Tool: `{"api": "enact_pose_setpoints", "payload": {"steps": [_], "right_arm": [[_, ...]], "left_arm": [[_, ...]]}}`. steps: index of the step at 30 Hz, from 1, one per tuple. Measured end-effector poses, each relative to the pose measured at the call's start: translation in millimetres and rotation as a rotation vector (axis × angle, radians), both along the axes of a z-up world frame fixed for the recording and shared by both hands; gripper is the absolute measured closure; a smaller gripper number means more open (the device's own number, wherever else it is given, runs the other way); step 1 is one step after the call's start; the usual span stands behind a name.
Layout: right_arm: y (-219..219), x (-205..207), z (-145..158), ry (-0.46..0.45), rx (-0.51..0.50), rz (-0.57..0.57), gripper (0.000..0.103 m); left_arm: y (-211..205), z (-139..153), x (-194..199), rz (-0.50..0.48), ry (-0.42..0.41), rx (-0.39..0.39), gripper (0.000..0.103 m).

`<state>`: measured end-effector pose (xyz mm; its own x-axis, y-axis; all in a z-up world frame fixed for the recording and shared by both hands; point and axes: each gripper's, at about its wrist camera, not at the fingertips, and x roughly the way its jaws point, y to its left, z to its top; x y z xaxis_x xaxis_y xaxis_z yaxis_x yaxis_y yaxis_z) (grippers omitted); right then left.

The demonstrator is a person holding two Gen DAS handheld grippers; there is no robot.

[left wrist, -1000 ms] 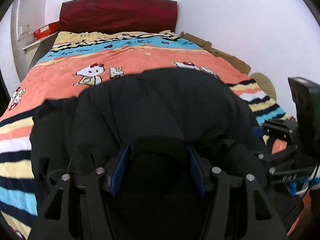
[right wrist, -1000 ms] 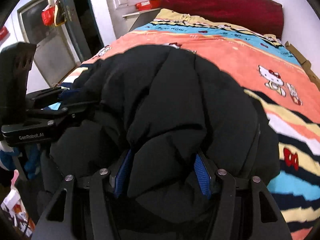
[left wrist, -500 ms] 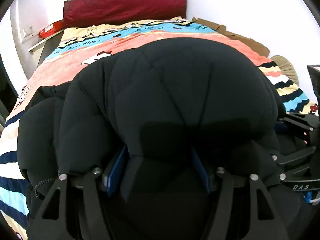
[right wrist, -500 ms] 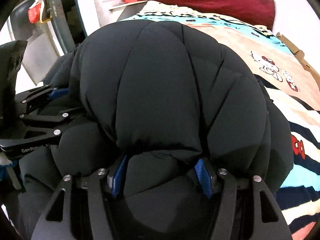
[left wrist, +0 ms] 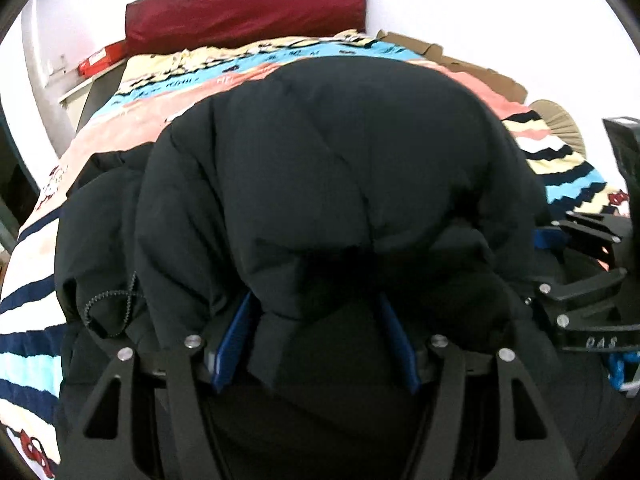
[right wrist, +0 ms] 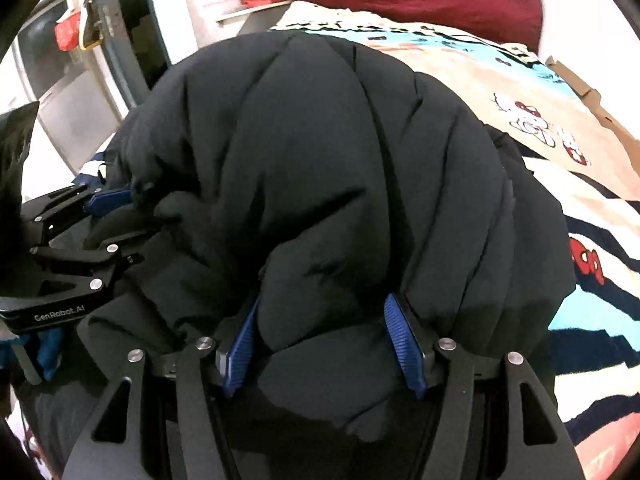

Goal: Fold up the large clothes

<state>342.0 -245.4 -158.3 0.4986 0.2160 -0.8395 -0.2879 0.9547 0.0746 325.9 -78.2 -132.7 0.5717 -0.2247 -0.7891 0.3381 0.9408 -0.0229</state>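
A black puffer jacket (left wrist: 340, 168) lies on the bed and bulges up in a thick fold in front of both cameras; it also fills the right wrist view (right wrist: 340, 168). My left gripper (left wrist: 316, 340) is shut on the jacket's near edge, with padded fabric squeezed between its blue pads (left wrist: 234, 336). My right gripper (right wrist: 324, 344) is shut on the same edge further right, fabric between its blue pads (right wrist: 402, 344). Each gripper shows in the other's view: the right one (left wrist: 580, 280) at the right edge, the left one (right wrist: 80, 248) at the left edge.
The bed has a striped cartoon-cat blanket (left wrist: 168, 92) and a dark red headboard cushion (left wrist: 244, 12). Cardboard (left wrist: 472, 68) lies along the white wall on the right. A shelf with a red box (left wrist: 100, 60) and a dark door frame (right wrist: 116, 28) stand to the left.
Both grippers have lifted the jacket's near edge up and pushed it toward the headboard, so the jacket has risen into a tall fold that hides much of the blanket.
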Motion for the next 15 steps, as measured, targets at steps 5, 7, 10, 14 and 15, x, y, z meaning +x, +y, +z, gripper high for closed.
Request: {"api": "enact_pose_setpoints", "payload": {"steps": [5,7,10,14,15], "right_arm": [[4.2,-16.8,19.2,-0.004,-0.007,-0.032,0.042],[-2.2,-30.7,34.2,-0.026,0.017,-0.047,0.041],[-16.5,-53.5,52.6,-0.045,0.061,-0.076,0.038],[-33.4,-83.9,68.7,-0.07,0.07,-0.109,0.037],[-38.8,-92.6,71.4,-0.073,0.072,-0.12,0.037]], "left_arm": [[1.0,25.3,-15.1,0.007,-0.017,-0.001,0.042],[6.9,37.4,-25.6,0.016,-0.028,-0.016,0.042],[16.6,52.8,-41.9,0.019,-0.043,-0.013,0.042],[30.3,67.3,-64.5,0.021,-0.054,-0.013,0.042],[36.3,71.1,-71.4,0.024,-0.057,-0.016,0.042]]}}
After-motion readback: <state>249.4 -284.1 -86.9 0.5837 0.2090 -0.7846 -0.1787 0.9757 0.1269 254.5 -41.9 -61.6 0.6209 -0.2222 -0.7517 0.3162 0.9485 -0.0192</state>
